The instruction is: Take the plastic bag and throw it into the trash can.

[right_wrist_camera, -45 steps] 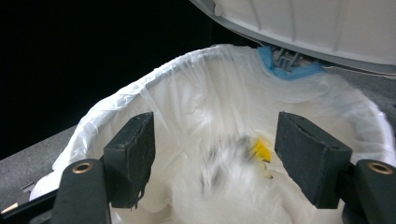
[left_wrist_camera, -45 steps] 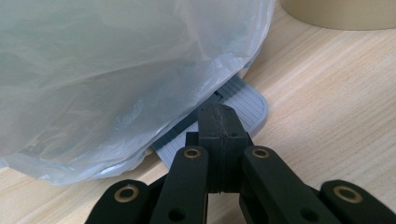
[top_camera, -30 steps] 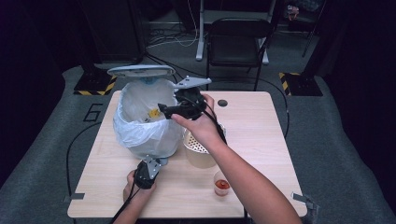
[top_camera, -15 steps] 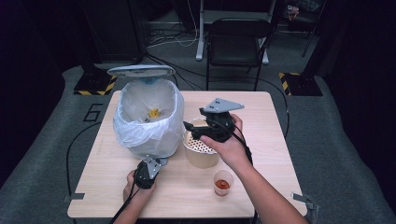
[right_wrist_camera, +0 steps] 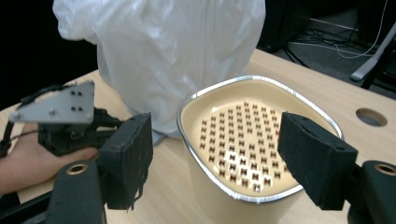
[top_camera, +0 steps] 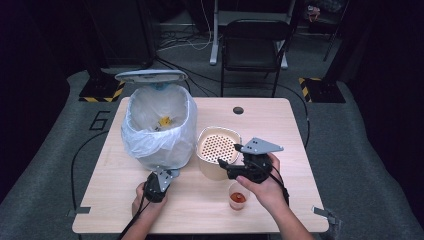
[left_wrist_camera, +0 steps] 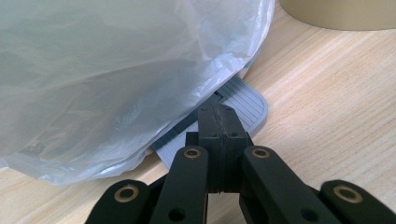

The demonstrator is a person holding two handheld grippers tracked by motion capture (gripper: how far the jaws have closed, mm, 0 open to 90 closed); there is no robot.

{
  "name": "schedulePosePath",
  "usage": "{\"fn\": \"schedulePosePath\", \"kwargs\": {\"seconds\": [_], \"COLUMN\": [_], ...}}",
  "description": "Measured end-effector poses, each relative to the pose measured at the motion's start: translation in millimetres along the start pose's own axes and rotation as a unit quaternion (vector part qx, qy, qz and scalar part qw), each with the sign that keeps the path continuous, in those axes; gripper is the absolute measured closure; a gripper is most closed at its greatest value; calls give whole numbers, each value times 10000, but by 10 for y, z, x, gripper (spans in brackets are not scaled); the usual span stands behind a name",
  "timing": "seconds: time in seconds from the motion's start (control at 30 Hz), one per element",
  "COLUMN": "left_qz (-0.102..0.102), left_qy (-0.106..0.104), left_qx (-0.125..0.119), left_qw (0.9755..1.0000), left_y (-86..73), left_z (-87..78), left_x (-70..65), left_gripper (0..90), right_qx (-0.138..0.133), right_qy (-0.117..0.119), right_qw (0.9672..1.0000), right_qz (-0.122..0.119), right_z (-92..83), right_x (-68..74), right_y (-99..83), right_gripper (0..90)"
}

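The beige pot (top_camera: 218,159) with its perforated insert stands on the table (top_camera: 295,150), right in front of the right gripper (top_camera: 223,167), whose jaws stand apart with nothing between them and have just been opening; in the right gripper view the pot (right_wrist_camera: 243,144) sits just beyond the two black pads, its metal rim in the gap between them. Behind that gripper, close to the hand, is a small cup (top_camera: 238,195) with red sauce. To its left, beyond the pot, stands the bin (top_camera: 159,127) lined with a clear bag, lid up, yellow scraps inside. The left gripper (left_wrist_camera: 219,128) is closed, empty, its tip pressed on the bin's grey pedal (left_wrist_camera: 243,105), under the bag's edge (left_wrist_camera: 116,70).
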State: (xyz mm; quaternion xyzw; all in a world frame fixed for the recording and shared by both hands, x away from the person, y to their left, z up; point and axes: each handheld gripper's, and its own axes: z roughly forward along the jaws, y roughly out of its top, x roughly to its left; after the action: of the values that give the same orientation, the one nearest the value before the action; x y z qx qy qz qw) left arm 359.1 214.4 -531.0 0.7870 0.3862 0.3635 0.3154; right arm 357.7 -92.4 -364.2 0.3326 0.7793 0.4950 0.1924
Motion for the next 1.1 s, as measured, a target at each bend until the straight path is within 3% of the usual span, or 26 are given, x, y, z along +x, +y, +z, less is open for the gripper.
{"fn": "schedulePosePath", "kwargs": {"seconds": [0.07,0.2,0.23,0.63,1.1], "left_qz": [16,12,4,29,11], "left_qy": [4,11,4,45,12], "left_qx": [4,-3,2,-12,-2], "left_qw": [10000,10000,10000,10000,10000], "left_y": [1,0,0,-1,1], "left_z": [-1,0,0,2,0], "left_x": [3,2,1,-1,2], "left_gripper": [900,900,900,900,900], "right_qx": [26,64,150,507,828], "right_qy": [-2,38,21,29,-17], "right_qw": [10000,9999,9999,9987,9965], "right_qz": [33,71,57,-36,-53], "right_z": [2,0,-3,-6,76], "right_x": [-6,-6,7,97,130], "right_y": [-163,-301,-417,-886,-1104], "right_gripper": [236,217,200,144,141]}}
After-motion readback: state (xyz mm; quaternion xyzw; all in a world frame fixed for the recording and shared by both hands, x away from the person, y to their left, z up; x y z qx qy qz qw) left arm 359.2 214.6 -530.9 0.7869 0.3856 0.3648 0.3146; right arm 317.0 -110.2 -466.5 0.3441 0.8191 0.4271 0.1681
